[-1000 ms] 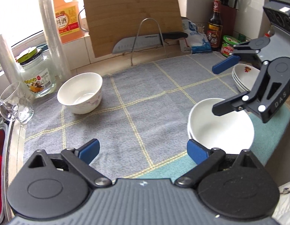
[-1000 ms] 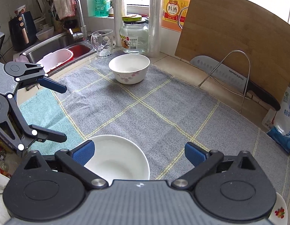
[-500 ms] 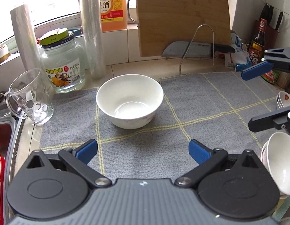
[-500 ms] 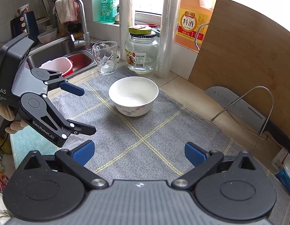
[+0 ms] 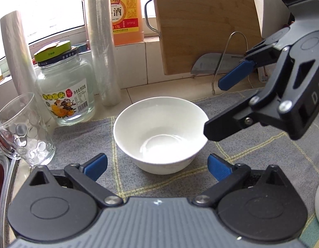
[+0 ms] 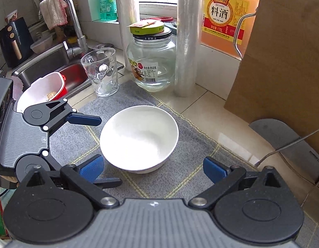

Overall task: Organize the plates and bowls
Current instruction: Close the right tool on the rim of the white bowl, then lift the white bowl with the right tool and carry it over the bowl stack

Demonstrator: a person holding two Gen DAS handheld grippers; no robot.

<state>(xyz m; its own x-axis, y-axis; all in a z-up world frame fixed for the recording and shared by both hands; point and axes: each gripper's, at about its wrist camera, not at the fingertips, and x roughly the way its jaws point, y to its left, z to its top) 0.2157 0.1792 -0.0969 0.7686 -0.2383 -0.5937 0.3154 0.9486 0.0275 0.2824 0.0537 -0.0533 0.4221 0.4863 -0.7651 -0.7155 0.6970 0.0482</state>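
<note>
L gripper (image 5: pixel 157 164) nearest in L view, jaws wide, blue pads either side of bowl's near edge, no contact seen. Nothing held. R gripper (image 6: pixel 152 168) likewise in R view: jaws wide, pads flanking near side of bowl, not touching. Empty.

Bowl (image 5: pixel 161 134) white, upright, empty, sitting on grey mat (image 5: pixel 273 155) w/ yellow grid lines. Centred between both grippers. In R view bowl (image 6: pixel 138 137) sits near mat's far-left corner.

R gripper also seen from L view, coming in from right, tilted; lower finger tip over bowl's right rim, upper blue pad above and beyond it. Contact w/ rim: cannot tell. L gripper in R view at left, upper pad just left of bowl's rim, apart.

Beyond bowl, left: glass mug (image 5: pixel 23 132) at mat's edge, beside sink (image 6: pixel 48 66). Jar (image 5: pixel 65 92) w/ green lid, just past mat's far edge. Two rolls of cling film (image 5: pixel 102 41) upright, one right of jar, other behind it to left.

Far: orange bottle (image 5: pixel 126 12) on sill. Cutting board (image 5: pixel 204 24) leaning on wall, right. Cleaver (image 5: pixel 211 63) at its foot, behind wire stand (image 5: pixel 227 51). Faucet (image 6: pixel 73 22) w/ cloth draped, far left in R view.
</note>
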